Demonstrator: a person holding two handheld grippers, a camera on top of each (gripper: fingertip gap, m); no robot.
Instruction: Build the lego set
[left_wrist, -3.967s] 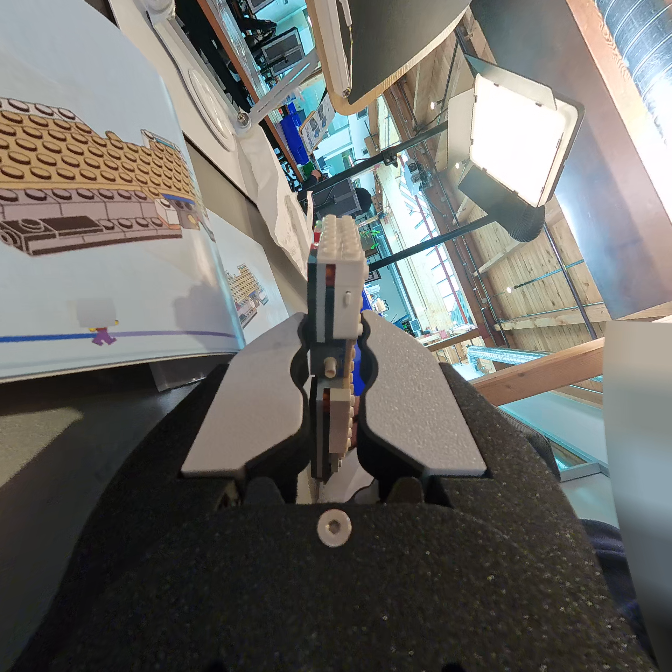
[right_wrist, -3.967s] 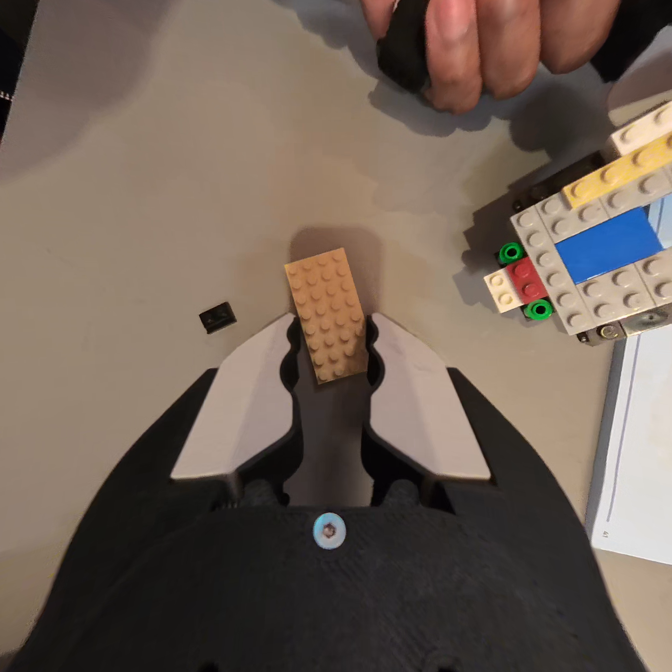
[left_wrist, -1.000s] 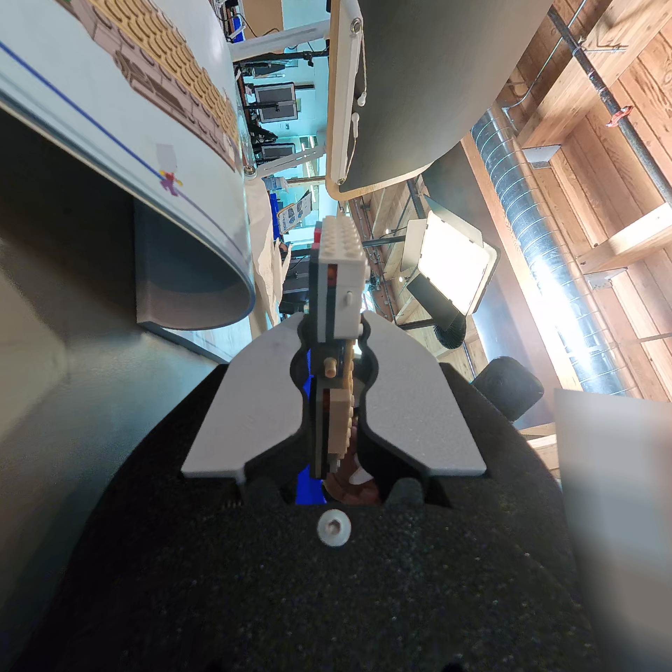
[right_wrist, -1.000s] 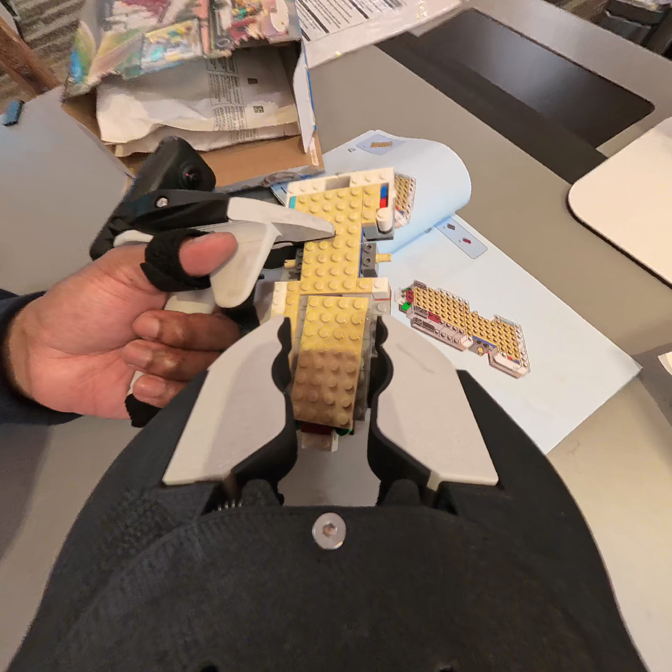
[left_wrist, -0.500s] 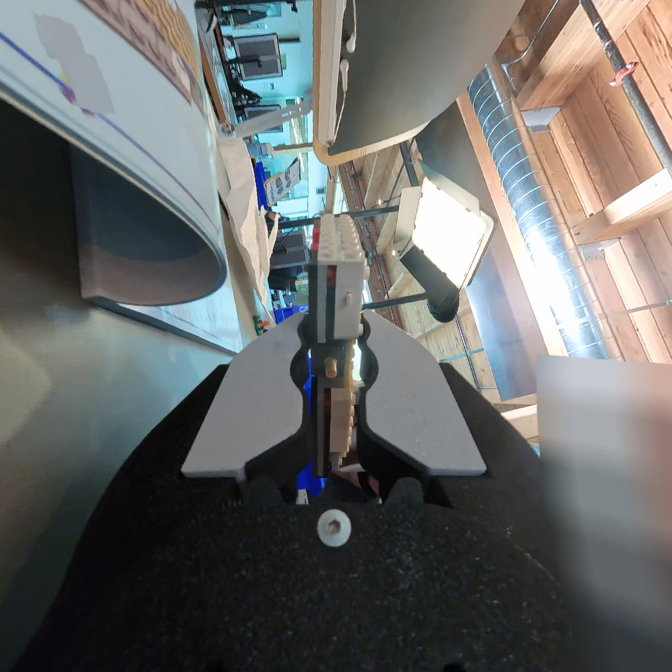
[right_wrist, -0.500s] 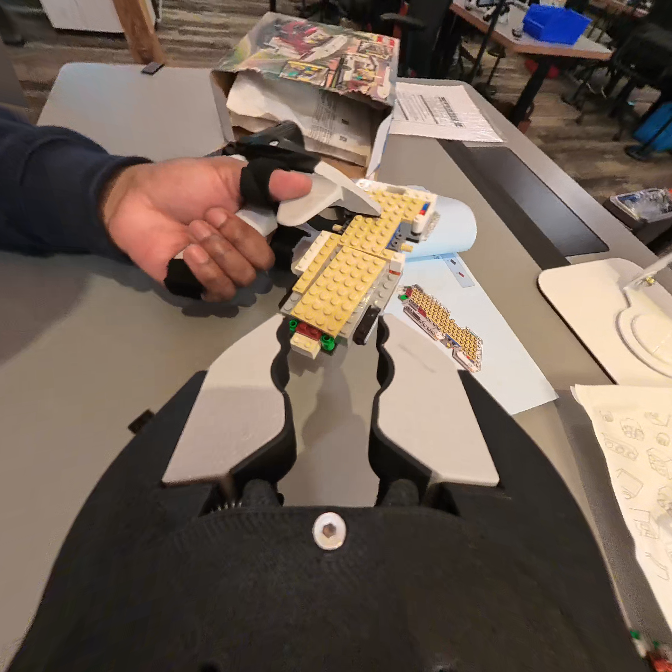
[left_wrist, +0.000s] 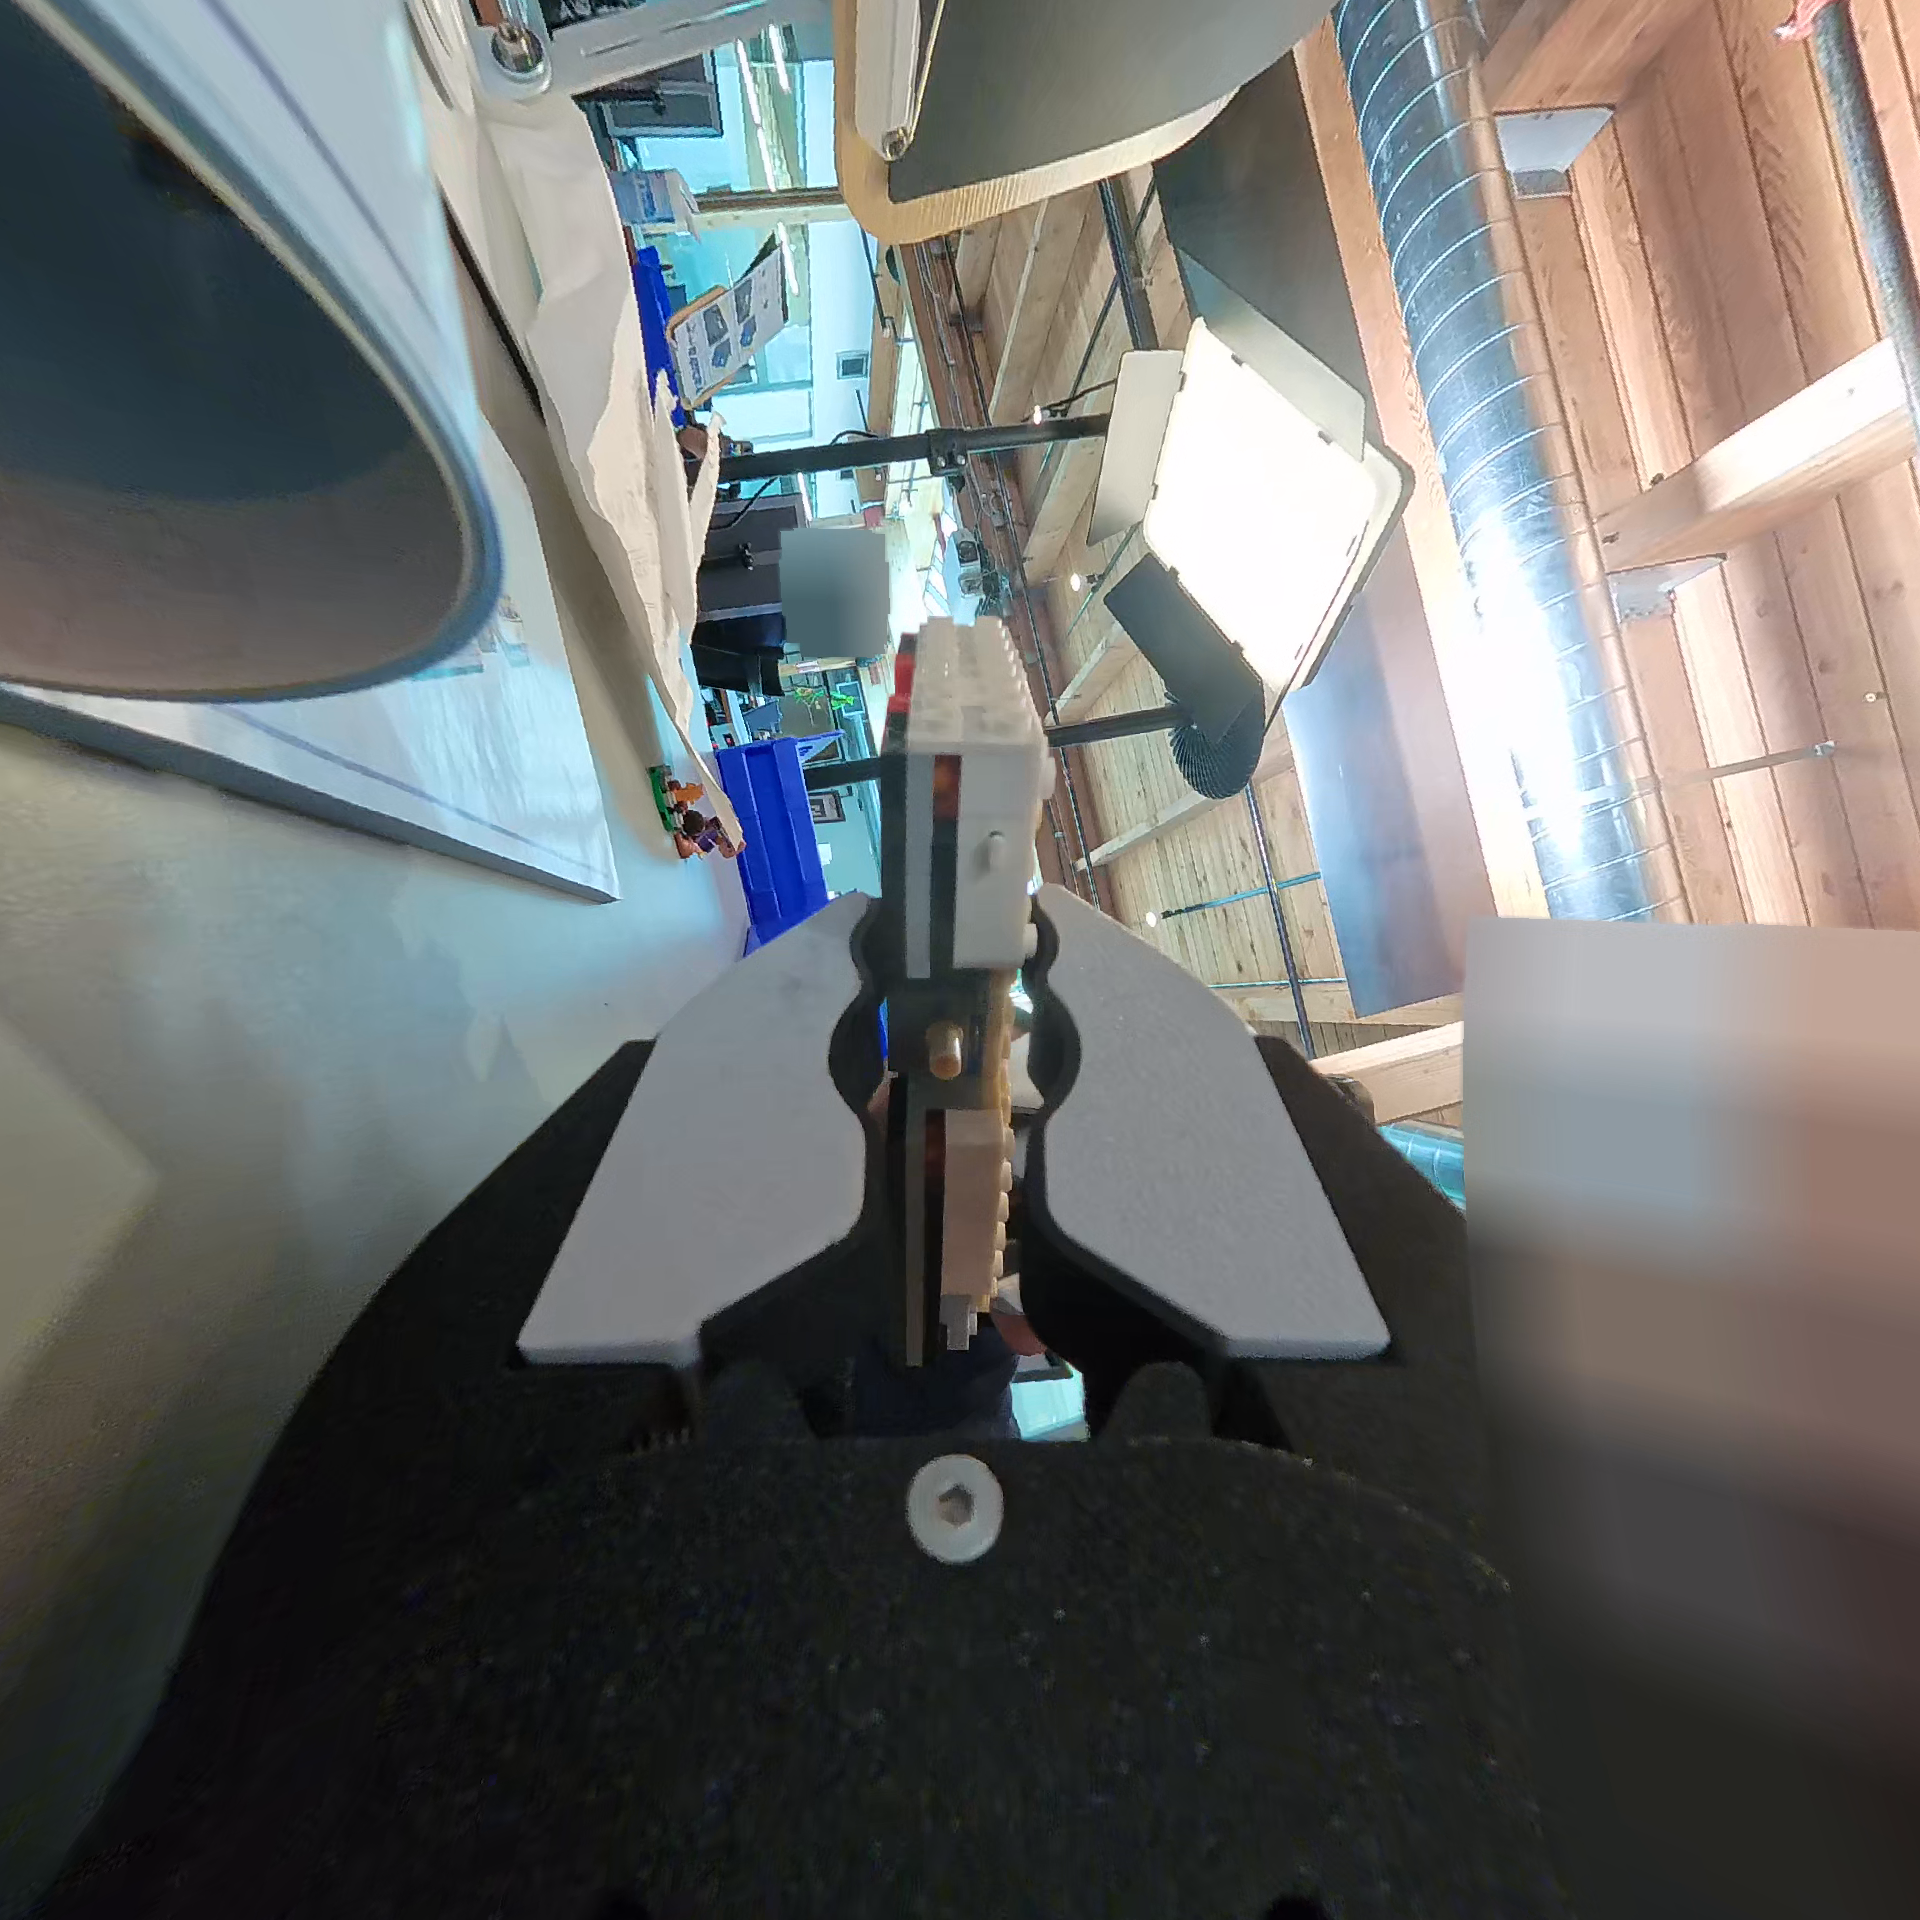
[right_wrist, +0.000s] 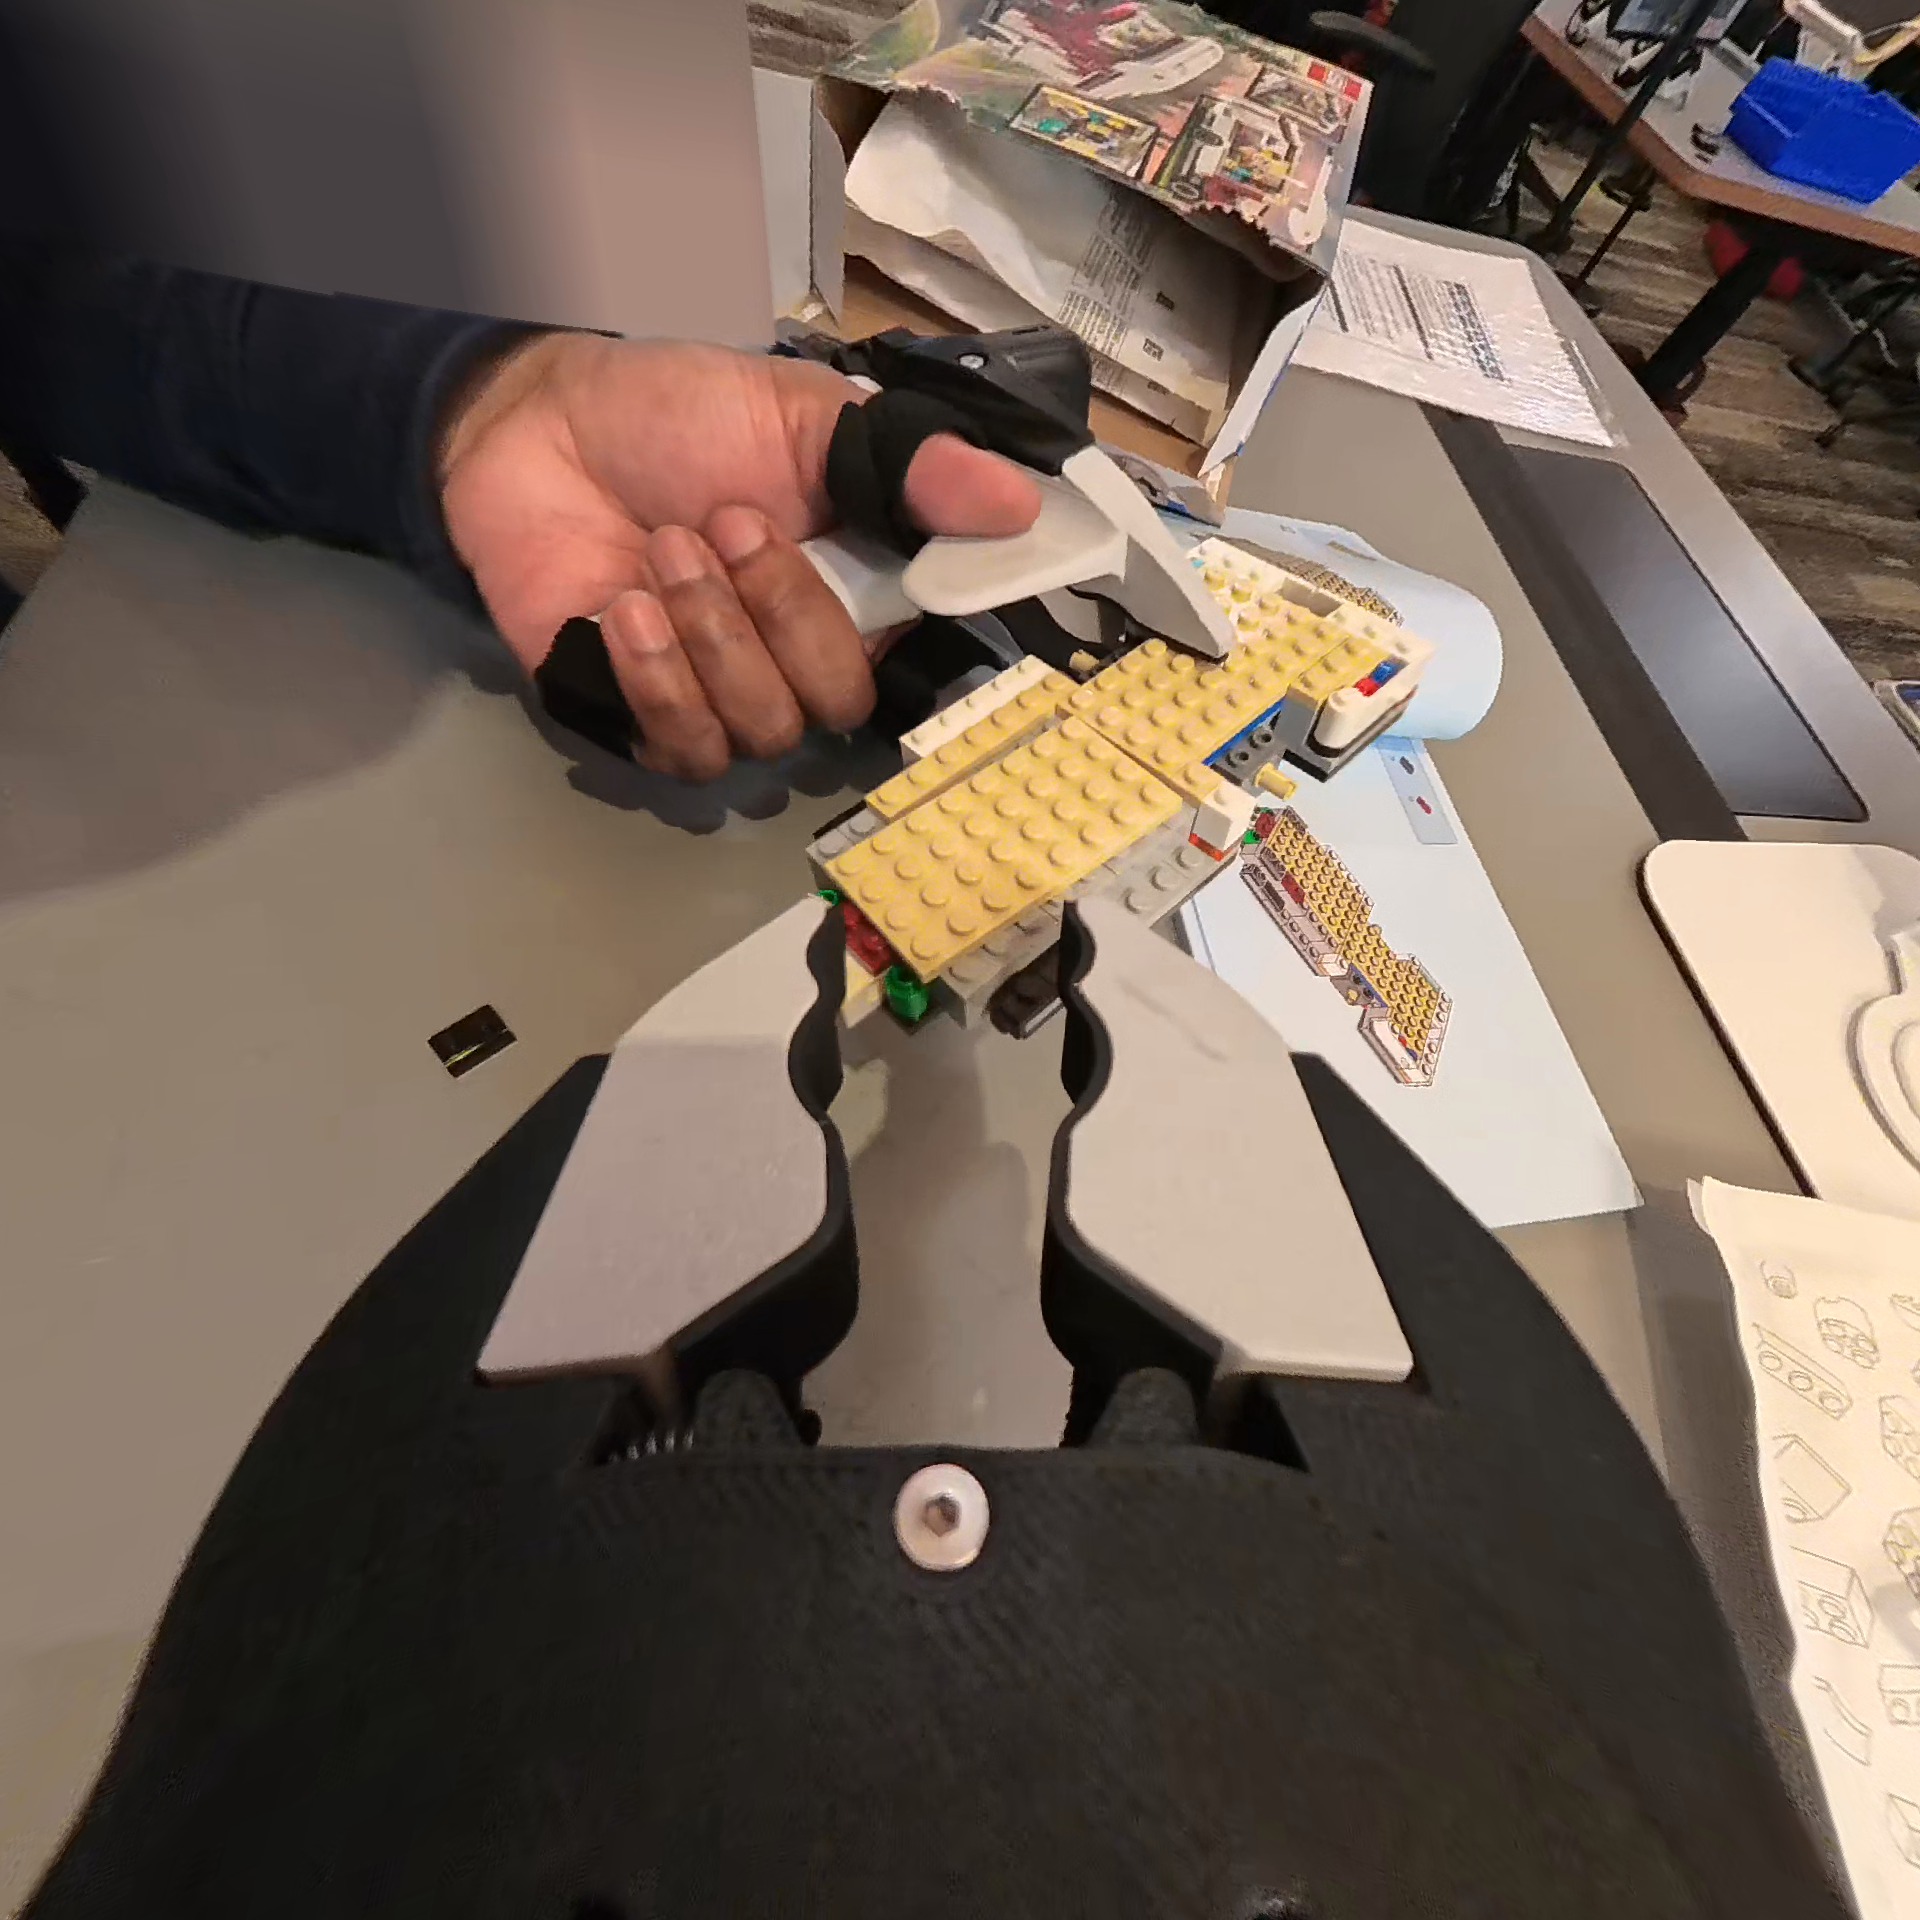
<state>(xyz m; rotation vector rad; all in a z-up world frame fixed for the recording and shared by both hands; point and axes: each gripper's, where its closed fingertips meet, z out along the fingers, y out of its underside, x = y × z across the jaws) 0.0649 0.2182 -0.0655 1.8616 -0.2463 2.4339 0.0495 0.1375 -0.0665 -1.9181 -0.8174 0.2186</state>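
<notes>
Model: brick model (right_wrist: 1049, 821), tan plates on top of grey, was off the table (right_wrist: 260, 987), level, its near end at 12 o'clock from the right gripper (right_wrist: 940, 966).
Left gripper: left gripper (left_wrist: 956, 935) was clamped on the model's edge, pads pressed on both faces; in the right view its white finger (right_wrist: 1153, 582) lay on the tan top at the far end.
Right gripper: jaws stood apart, nothing held; near end of the model just at the fingertips, a visible gap to either pad.
Hand: hand (right_wrist: 665, 540) at 10 o'clock gripped the left gripper's handle.
Table bits: small black brick (right_wrist: 470, 1039) loose at 9 o'clock; instruction sheet (right_wrist: 1455, 1039) at 2 o'clock under the model's far side; torn box (right_wrist: 1091, 187) at 12 o'clock, behind.
Risk 1: model was held only at its far end, long overhang toward the right gripper; I'd expect a push from the right fingertips to lever it in the clamp or pop plates apart.
Risk 2: green studs (right_wrist: 906, 995) and red piece (right_wrist: 862, 935) sat at the near corner, next to the left fingertip; a nudge could knock them off.
Risk 3: if the clamp slipped, the model would likely drop to the table and break up.
</notes>
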